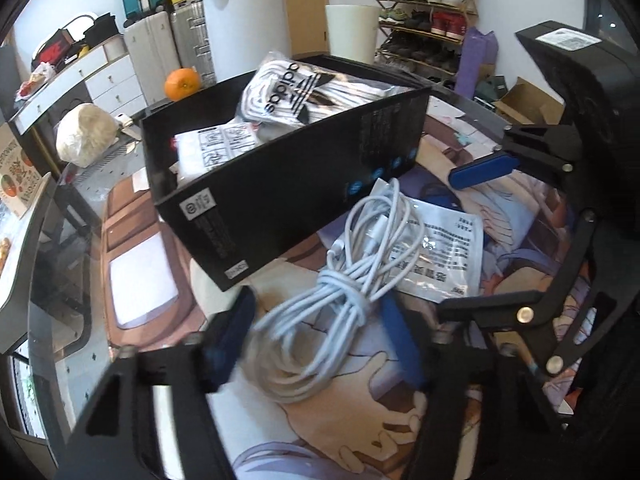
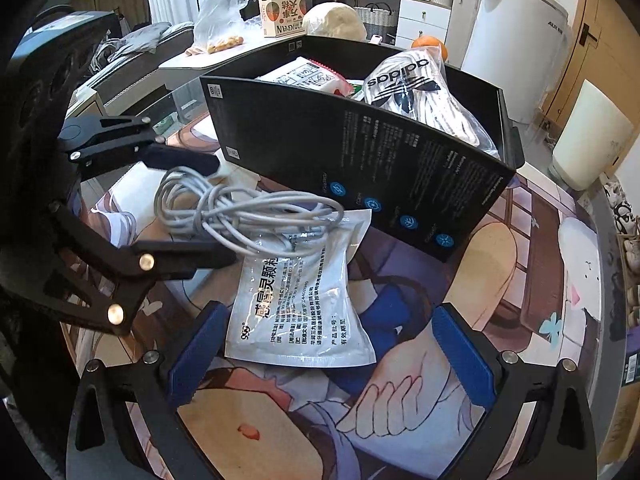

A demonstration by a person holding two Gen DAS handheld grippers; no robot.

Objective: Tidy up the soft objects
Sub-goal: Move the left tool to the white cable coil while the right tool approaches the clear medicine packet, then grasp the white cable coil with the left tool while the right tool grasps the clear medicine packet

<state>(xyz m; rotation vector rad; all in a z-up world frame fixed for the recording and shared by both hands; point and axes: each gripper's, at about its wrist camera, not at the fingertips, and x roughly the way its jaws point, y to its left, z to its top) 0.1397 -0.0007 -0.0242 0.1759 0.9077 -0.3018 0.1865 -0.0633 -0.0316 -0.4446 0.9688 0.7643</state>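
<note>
A black box (image 1: 280,184) (image 2: 360,160) stands on the printed mat and holds a bagged pair of Adidas socks (image 1: 296,92) (image 2: 416,88) and a white packet (image 1: 212,148) (image 2: 304,74). A coiled white cable (image 1: 348,280) (image 2: 240,212) lies in front of it, partly on a white medicine sachet (image 1: 444,256) (image 2: 296,300). My left gripper (image 1: 316,340) is open, its blue pads on either side of the cable. My right gripper (image 2: 332,352) is open around the sachet's near end. Each gripper shows in the other's view (image 1: 480,172) (image 2: 192,208).
An orange (image 1: 182,84) (image 2: 430,44) and a cream fuzzy ball (image 1: 86,134) (image 2: 334,20) sit behind the box. A white bin (image 1: 352,32) (image 2: 592,136), a white appliance (image 1: 246,20), a shoe rack (image 1: 428,12) and drawers (image 1: 108,80) stand beyond the table.
</note>
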